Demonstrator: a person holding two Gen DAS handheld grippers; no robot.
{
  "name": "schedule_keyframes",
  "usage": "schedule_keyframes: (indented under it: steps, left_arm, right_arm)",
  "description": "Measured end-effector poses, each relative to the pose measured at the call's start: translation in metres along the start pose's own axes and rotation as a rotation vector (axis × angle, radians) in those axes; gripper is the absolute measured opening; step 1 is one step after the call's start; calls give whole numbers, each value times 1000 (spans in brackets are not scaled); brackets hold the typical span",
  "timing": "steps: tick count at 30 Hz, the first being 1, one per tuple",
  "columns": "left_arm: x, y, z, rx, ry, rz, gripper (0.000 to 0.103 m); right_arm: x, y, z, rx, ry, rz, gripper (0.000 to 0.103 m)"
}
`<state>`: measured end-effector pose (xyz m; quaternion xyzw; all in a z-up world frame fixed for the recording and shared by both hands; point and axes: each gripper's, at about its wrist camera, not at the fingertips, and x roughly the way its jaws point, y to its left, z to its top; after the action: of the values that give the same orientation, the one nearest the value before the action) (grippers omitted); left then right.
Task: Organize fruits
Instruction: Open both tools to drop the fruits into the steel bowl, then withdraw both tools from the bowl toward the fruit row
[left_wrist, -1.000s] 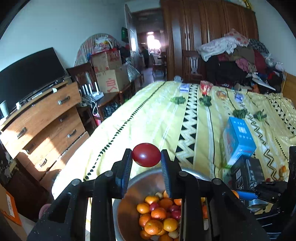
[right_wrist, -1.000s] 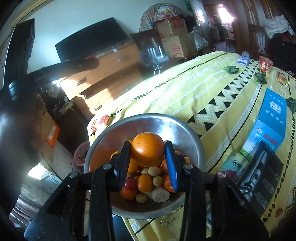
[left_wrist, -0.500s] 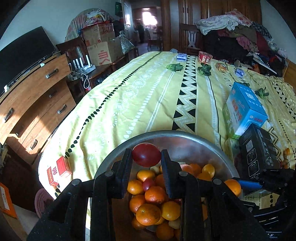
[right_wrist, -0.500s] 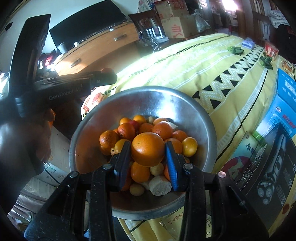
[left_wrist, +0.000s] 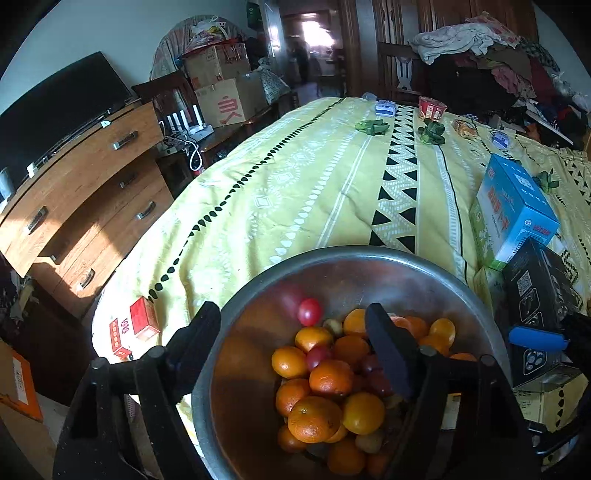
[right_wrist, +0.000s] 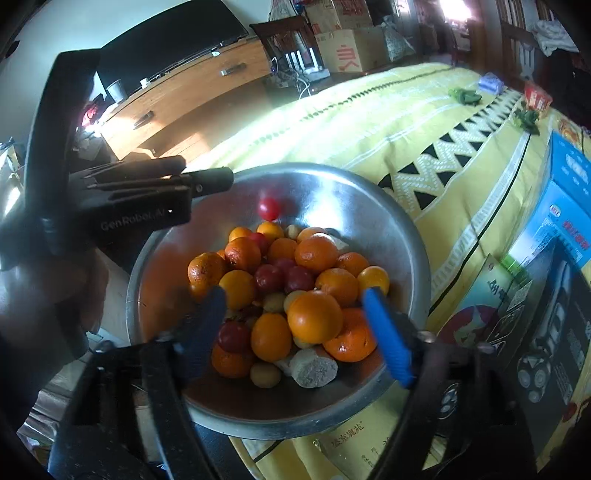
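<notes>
A steel bowl (left_wrist: 351, 251) piled with oranges and small red tomatoes sits at the near edge of the yellow bedspread (left_wrist: 295, 177). My left gripper (left_wrist: 291, 314) hangs over the bowl with its jaws opening. A red tomato (left_wrist: 309, 311) lies free on the bowl's far inner wall, touching neither pad. My right gripper (right_wrist: 293, 295) is also opening above the pile. A large orange (right_wrist: 314, 316) rests on the other fruit between its blue pads, with a gap on each side. The same tomato (right_wrist: 268, 208) shows near the bowl's (right_wrist: 332, 173) far side.
A blue box (left_wrist: 517, 206) and a black box (left_wrist: 535, 295) stand close to the bowl's right. Two small red boxes (left_wrist: 144, 321) lie at the bed's left corner. A wooden dresser (left_wrist: 85, 192) runs along the left. Green bundles and packets lie at the bed's far end.
Both grippers came down over the bowl, then opened. The red tomato left the left jaws and lies in the bowl. The orange left the right jaws and sits on the pile.
</notes>
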<state>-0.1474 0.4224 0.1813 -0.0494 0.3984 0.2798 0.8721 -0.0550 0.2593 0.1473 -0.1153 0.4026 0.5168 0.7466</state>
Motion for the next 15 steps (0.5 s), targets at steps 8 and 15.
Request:
schedule_keyframes:
  steps: [8,15]
  left_arm:
    - [-46,-36,-4,36,-112,20,103]
    - [-105,-131,-20,122,-204,-256,103]
  right_arm:
    - [-76,0,-12,-35,-148,-75,84]
    - [-165,-44,-100,-21,-209,-267,95]
